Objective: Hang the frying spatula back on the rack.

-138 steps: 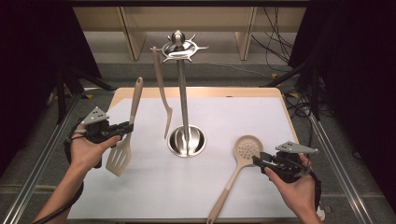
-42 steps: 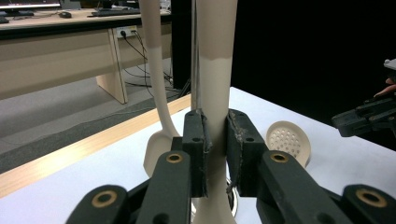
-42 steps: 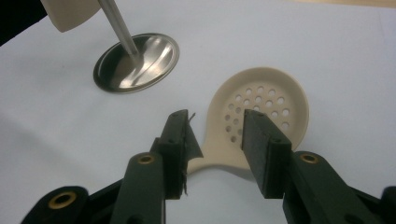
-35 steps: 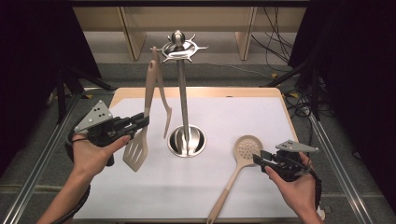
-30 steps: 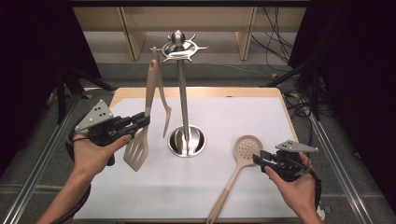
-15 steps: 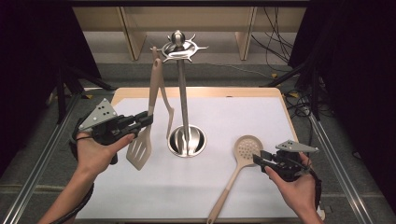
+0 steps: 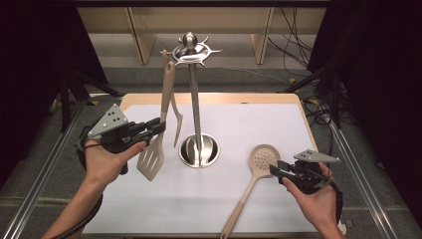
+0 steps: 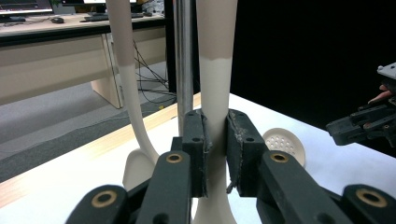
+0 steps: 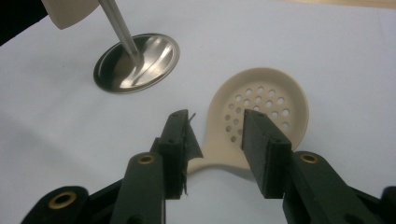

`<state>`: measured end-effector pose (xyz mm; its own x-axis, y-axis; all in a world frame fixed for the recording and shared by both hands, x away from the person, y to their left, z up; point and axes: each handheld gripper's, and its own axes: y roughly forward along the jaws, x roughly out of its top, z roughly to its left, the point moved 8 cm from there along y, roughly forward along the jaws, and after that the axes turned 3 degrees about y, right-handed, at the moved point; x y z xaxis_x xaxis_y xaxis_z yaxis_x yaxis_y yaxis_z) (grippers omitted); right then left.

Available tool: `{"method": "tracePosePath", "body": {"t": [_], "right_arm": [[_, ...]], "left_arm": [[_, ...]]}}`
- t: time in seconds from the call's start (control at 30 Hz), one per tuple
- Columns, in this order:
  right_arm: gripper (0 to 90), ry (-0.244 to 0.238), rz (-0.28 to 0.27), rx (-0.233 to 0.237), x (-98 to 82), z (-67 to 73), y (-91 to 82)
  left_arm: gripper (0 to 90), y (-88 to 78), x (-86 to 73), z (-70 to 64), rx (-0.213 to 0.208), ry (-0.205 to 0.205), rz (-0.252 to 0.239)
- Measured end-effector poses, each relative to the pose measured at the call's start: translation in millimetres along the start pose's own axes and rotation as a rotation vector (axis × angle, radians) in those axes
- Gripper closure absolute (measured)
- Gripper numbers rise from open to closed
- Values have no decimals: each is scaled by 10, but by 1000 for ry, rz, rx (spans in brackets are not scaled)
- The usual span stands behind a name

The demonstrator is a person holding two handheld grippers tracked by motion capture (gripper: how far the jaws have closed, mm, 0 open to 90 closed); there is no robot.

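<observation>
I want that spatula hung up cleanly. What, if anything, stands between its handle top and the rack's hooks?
Nothing visible does. The left gripper holds the spatula upright, its handle top right beside the hooks of the rack; the fork already hangs just behind it.

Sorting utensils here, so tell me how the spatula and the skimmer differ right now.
The spatula is upright, clamped in the left gripper; the skimmer lies flat on the table, unheld. The spatula's head is slotted and squarish; the skimmer's is round with small holes. Both are beige.
</observation>
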<state>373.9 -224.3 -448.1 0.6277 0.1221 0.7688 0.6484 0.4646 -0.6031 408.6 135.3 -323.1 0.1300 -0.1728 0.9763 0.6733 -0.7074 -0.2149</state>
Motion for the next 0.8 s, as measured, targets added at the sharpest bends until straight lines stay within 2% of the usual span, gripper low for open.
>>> {"method": "tracePosePath", "body": {"t": [0.5, 0.57, 0.8], "right_arm": [[623, -2, -1, -4, 2, -5, 2], [622, 4, -10, 17, 5, 8, 21], [622, -5, -4, -3, 4, -11, 2]], "left_arm": [[779, 76, 11, 29, 13, 2, 18], [779, 95, 11, 30, 14, 0, 18], [779, 141, 4, 39, 18, -1, 21]]}}
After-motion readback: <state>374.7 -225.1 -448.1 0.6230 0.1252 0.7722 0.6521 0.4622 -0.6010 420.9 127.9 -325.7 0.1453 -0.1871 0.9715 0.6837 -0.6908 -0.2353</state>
